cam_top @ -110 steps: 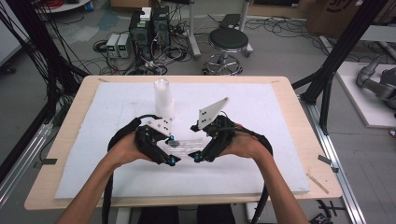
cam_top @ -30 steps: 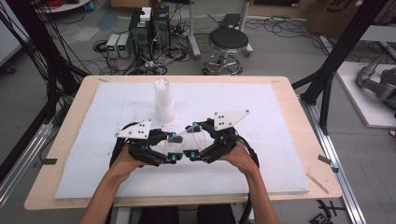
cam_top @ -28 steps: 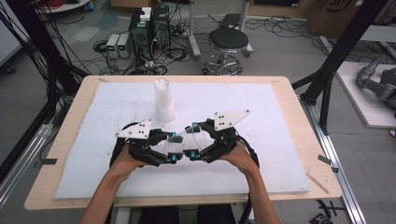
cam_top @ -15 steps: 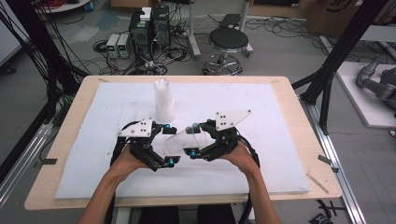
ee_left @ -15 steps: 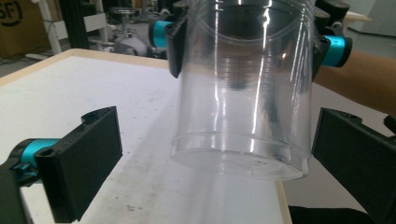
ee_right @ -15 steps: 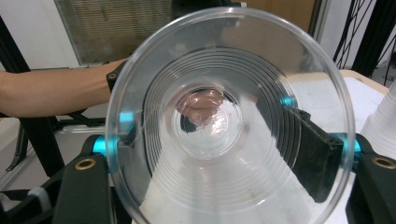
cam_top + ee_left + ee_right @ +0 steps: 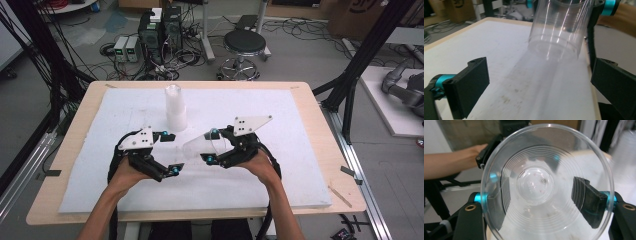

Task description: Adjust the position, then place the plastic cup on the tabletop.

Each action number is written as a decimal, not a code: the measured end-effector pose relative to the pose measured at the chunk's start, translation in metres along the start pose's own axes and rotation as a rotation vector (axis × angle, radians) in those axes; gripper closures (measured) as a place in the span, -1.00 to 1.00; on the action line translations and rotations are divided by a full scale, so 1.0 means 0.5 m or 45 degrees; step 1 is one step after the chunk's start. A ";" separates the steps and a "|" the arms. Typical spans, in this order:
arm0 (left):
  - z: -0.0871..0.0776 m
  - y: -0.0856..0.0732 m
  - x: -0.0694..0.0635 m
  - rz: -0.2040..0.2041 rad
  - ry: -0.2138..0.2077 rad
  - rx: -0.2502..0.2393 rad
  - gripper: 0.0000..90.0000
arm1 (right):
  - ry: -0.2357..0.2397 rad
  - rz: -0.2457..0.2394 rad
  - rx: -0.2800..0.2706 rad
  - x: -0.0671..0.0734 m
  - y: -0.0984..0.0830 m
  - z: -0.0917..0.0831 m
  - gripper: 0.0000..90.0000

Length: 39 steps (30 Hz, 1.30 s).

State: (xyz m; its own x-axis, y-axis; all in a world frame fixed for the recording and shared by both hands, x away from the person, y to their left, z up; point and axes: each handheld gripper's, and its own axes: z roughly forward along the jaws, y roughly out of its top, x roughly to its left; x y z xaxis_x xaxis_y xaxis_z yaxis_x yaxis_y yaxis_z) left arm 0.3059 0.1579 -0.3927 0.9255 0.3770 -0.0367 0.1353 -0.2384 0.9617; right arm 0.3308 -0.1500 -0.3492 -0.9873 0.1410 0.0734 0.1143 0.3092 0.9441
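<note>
Right tool (image 7: 211, 146) is gripping a clear plastic cup (image 7: 199, 147) while the left tool (image 7: 170, 153) is standing wide open with nothing between its jaws.

Nearest the person, both hands are resting low over the white-covered surface (image 7: 300, 150); the right tool's jaws have just been closing and are now pressing on the cup's sides, holding it on its side above the surface, mouth toward that tool's camera. The left tool's jaws are flanking empty space just short of the cup's base (image 7: 554, 50). Farther back, a stack of clear cups (image 7: 175, 107) is standing upright on the surface. Beyond the surface, a black stool (image 7: 244, 44) and computer cases with tangled cables (image 7: 160, 30) are sitting on the grey floor.
</note>
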 end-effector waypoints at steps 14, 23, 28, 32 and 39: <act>-0.064 -0.102 0.034 -0.157 0.392 -0.001 -0.96 | -0.338 0.143 0.312 -0.047 0.003 -0.020 -0.27; -0.080 -0.152 0.035 -0.195 0.538 0.060 -0.96 | -0.463 0.183 0.597 -0.074 0.014 -0.006 -0.27; -0.086 -0.172 0.037 -0.216 0.571 0.029 -0.96 | -0.486 0.223 0.656 -0.082 0.016 -0.001 -0.27; -0.094 -0.182 0.040 -0.241 0.574 -0.020 -0.96 | -0.499 0.253 0.672 -0.086 0.014 0.000 -0.26; -0.095 -0.184 0.041 -0.244 0.582 -0.036 -0.96 | -0.503 0.257 0.684 -0.090 0.013 0.003 -0.26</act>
State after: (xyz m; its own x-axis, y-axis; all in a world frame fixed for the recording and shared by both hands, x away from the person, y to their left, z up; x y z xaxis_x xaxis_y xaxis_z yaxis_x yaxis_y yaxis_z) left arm 0.2954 0.2301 -0.4692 0.6344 0.7669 -0.0969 0.2723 -0.1044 0.9565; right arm 0.3762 -0.1529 -0.3470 -0.8384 0.5450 0.0117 0.4307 0.6492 0.6269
